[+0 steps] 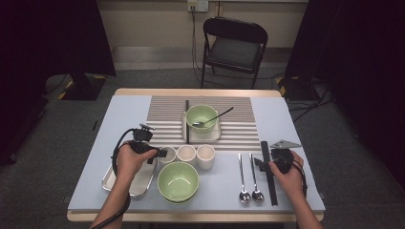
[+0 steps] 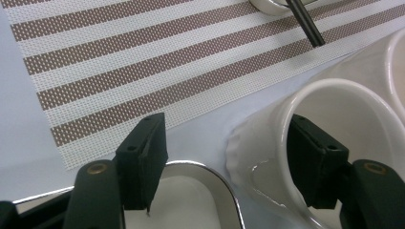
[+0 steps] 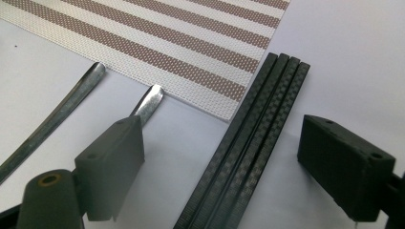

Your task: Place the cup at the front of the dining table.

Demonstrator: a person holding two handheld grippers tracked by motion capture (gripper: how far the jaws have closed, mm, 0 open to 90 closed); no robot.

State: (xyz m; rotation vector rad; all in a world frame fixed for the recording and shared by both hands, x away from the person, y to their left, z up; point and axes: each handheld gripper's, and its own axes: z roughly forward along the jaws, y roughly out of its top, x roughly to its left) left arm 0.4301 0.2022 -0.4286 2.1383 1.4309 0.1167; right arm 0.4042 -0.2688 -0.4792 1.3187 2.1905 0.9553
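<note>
Grey carpet, dark curtains and a folding chair (image 1: 235,45) surround a pale blue table (image 1: 119,119) carrying a striped placemat (image 1: 167,117). On the mat a green bowl (image 1: 201,116) with a spoon sits on a small tray.

Near the front edge stand three white cups in a row; the leftmost cup (image 1: 168,153) (image 2: 267,143) is the item in hand. It sits just beside a metal tray (image 1: 138,183) (image 2: 210,179) and a second green bowl (image 1: 178,180).

The left gripper (image 1: 160,153) (image 2: 224,167) straddles this cup's wall: one jaw is inside the cup, the other outside over the tray rim. The jaws stand apart and are not yet pressing on the wall.

The right gripper (image 1: 260,164) (image 3: 239,176) hangs with jaws wide apart on either side of black chopsticks (image 1: 268,171) (image 3: 248,138), not touching them; two spoons (image 1: 249,179) (image 3: 71,109) lie beside.

Assessment: the cup appears to be glazed ceramic, rigid, moderately heavy, slippery and liable to chip. A pinch across the rim wall is the suitable hold, set deep enough to prevent tilting.
</note>
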